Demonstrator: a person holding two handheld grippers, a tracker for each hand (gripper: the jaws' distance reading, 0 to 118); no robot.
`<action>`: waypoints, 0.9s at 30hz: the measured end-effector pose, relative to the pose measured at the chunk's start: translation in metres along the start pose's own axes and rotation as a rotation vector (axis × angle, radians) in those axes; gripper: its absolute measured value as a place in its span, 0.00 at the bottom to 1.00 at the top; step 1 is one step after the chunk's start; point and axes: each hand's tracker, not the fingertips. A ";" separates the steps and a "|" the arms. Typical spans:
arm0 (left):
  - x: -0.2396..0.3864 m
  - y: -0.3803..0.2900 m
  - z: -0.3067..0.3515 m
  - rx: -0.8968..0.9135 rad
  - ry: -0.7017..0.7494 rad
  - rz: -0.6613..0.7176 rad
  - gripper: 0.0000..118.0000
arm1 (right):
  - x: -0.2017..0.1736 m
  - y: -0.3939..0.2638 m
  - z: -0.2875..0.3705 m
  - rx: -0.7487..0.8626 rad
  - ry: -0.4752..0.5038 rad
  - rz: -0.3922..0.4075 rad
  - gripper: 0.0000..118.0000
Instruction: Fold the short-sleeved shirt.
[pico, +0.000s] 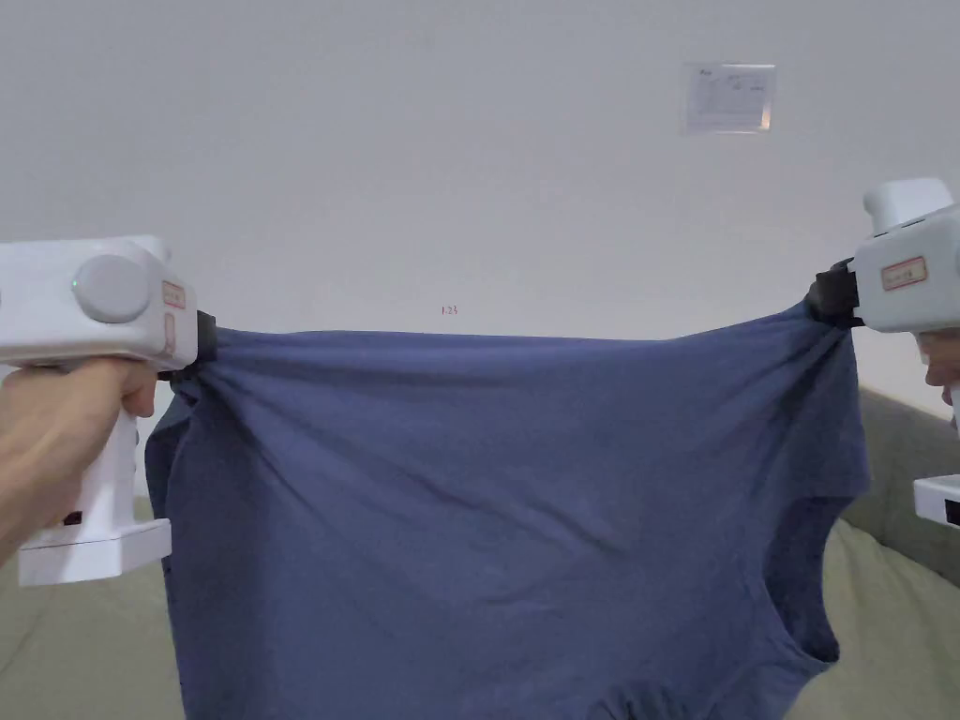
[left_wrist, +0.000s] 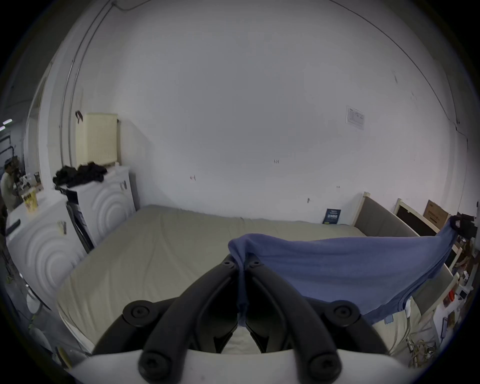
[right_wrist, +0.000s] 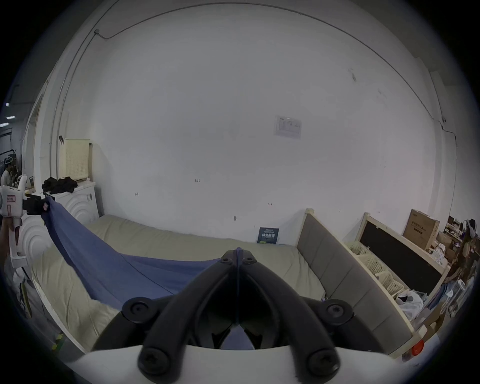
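Note:
A blue short-sleeved shirt (pico: 506, 506) hangs spread in the air above the bed, stretched between both grippers by its hem, with the neck opening low at the right. My left gripper (pico: 202, 352) is shut on the shirt's upper left corner; in the left gripper view the cloth (left_wrist: 337, 270) is pinched between its jaws (left_wrist: 241, 263). My right gripper (pico: 830, 298) is shut on the upper right corner; in the right gripper view a thin fold of the shirt (right_wrist: 124, 270) runs between the closed jaws (right_wrist: 237, 259). The left gripper (right_wrist: 31, 206) is seen far off at the left there.
Under the shirt lies a bed with a beige sheet (left_wrist: 155, 249) and a grey padded headboard (right_wrist: 335, 265) on the right. White cabinets (left_wrist: 104, 205) with dark clothes (left_wrist: 80, 172) stand left of the bed. Boxes and baskets (right_wrist: 376, 262) crowd the right side. A white wall is behind.

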 end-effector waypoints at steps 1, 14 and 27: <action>0.000 0.004 0.002 0.002 0.007 -0.004 0.00 | -0.001 0.004 0.000 0.003 -0.004 -0.002 0.01; -0.003 0.007 -0.024 -0.007 0.073 -0.041 0.00 | -0.012 0.012 -0.055 -0.006 0.009 -0.056 0.01; 0.008 0.017 -0.108 -0.034 0.109 -0.047 0.00 | -0.027 0.023 -0.134 -0.015 -0.019 -0.076 0.01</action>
